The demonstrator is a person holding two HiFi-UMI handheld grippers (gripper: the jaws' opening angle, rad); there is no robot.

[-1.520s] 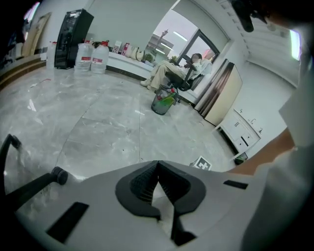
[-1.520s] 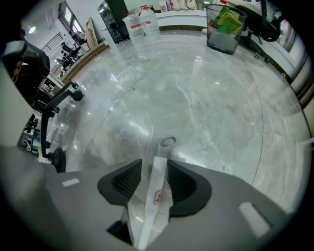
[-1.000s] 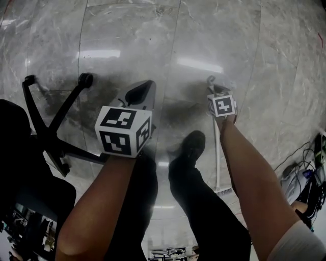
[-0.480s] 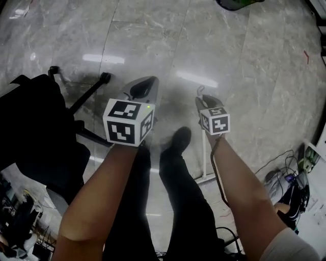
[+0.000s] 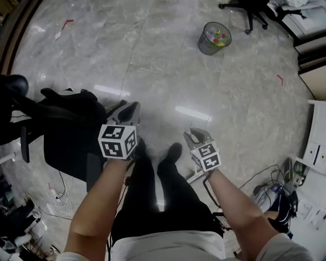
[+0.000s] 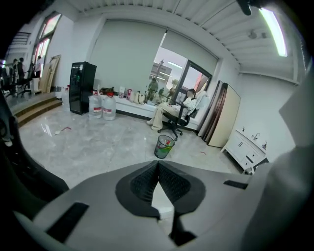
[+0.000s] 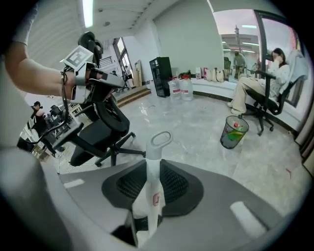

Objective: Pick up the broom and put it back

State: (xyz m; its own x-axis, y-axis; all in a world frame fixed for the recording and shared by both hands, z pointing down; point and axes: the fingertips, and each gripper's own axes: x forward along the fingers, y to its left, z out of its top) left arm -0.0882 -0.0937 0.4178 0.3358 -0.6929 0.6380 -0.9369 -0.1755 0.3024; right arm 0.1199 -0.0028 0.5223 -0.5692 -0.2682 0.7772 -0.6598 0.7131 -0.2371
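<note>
- Right gripper (image 7: 153, 172): jaws closing, with the pads against the two sides of the handle of the white plastic broom (image 7: 152, 196). The handle runs up between them, and its looped end juts past the jaw tips.
- Broom, head view: it hangs off the right gripper. A white stretch of it shows under the right forearm, just beside the person's right leg (image 5: 178, 193).
- Left gripper (image 6: 158, 169): jaw tips together, with nothing between them. In the head view it is held level with the right gripper, with the two legs between them.
- Black swivel office chair (image 5: 66, 132): at the left gripper's side and near it, with its star base spreading toward the legs. It bounds the left edge.
- Grey polished stone-tile floor (image 5: 168, 76): an open stretch runs from both grippers to the bin.
- Wire-mesh waste bin with coloured rubbish (image 5: 214, 38): ahead and slightly right, well apart from the grippers.
- White cabinet (image 5: 318, 132) and loose black cables (image 5: 265, 178): these line the right edge.
- Second black chair (image 5: 249, 10): at the far top edge, beyond the bin.
- Black fridge (image 6: 81, 88) and water bottles (image 6: 103, 106): against the far wall.
</note>
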